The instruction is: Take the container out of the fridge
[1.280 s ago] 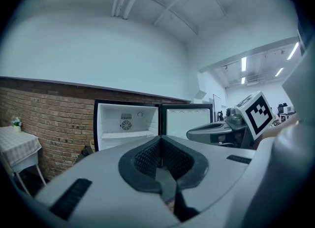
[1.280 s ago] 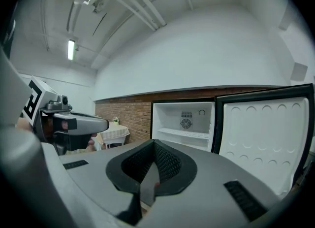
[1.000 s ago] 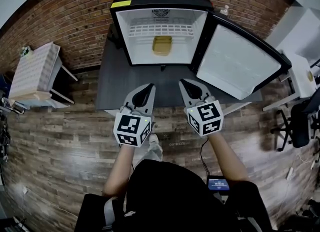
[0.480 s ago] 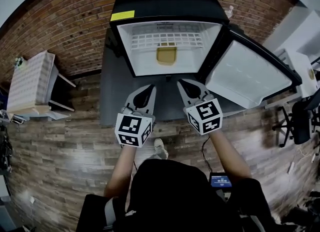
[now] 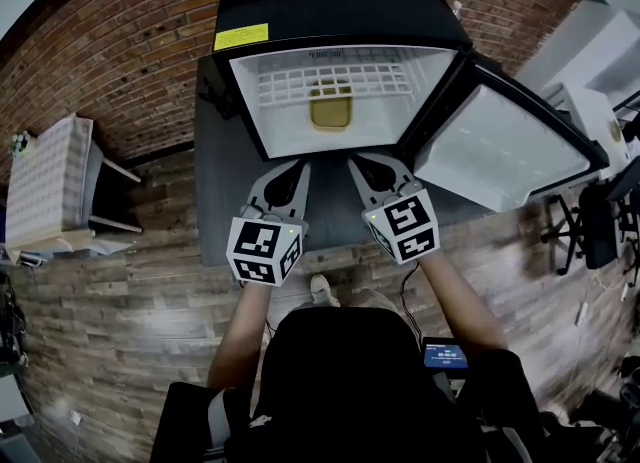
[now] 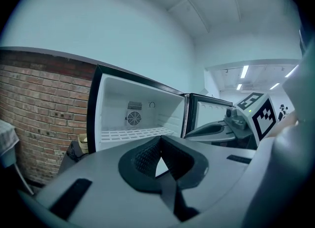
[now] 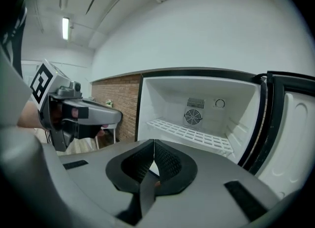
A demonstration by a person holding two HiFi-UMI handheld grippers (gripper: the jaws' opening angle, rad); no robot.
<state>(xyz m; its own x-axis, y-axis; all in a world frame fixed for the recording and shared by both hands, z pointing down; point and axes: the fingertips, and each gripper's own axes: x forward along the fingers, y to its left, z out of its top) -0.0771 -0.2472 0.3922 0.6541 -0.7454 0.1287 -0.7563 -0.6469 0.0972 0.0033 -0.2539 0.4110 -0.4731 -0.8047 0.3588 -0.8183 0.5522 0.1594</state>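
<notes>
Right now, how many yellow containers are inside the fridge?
1. The yellow container sits in the middle of the open fridge, below the white wire shelf. The head view cannot see every corner, so another could be hidden.

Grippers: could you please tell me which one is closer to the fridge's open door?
The right gripper, which is next to the open door; the left gripper is on the far side from it.

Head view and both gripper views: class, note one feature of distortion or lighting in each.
Head view: fisheye curves the red brick wall; the white fridge interior is brightest. Left gripper view: black vignette, bluish cast. Right gripper view: the ceiling strip light glares slightly.
</notes>
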